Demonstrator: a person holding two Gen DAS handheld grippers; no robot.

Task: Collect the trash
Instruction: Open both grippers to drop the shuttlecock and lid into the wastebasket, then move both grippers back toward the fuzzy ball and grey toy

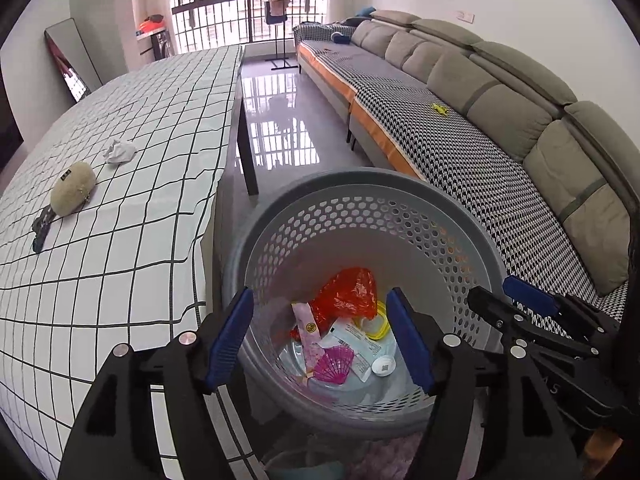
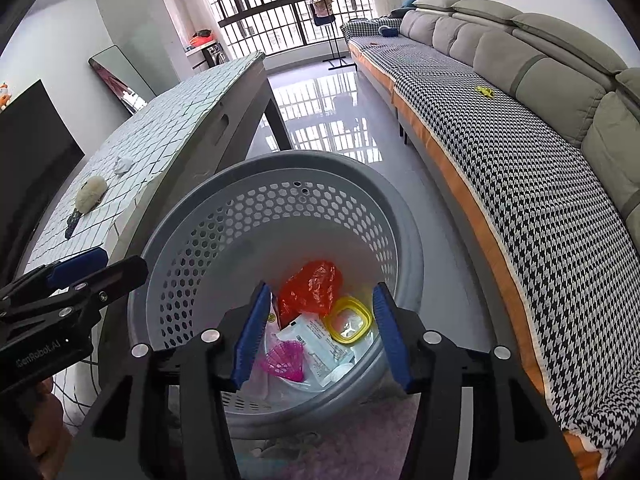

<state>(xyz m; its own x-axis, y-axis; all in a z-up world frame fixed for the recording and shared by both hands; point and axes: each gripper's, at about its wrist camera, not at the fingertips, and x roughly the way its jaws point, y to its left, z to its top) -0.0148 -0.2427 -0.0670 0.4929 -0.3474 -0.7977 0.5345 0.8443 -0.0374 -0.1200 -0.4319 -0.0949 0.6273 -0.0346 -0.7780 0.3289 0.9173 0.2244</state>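
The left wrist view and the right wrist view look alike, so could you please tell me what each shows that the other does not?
Only the left wrist view shows nothing notable of its own. Only the right wrist view shows a dark screen at the left edge. Both share the grey basket holding an orange bag, the crumpled tissue on the checked table, and both grippers open.

A long grey cushioned sofa [image 1: 480, 80] runs along the right wall, its seat under a black-and-white houndstooth cover [image 1: 460, 148] with an orange edge. A small yellow object [image 1: 440, 109], too small to identify, lies on the cover near the backrest. A black metal clothes stand [image 1: 282, 28] sits on the glossy tiled floor [image 1: 280, 120] before the barred window [image 1: 248, 4]. A tall framed mirror [image 1: 72, 60] leans against the left wall.
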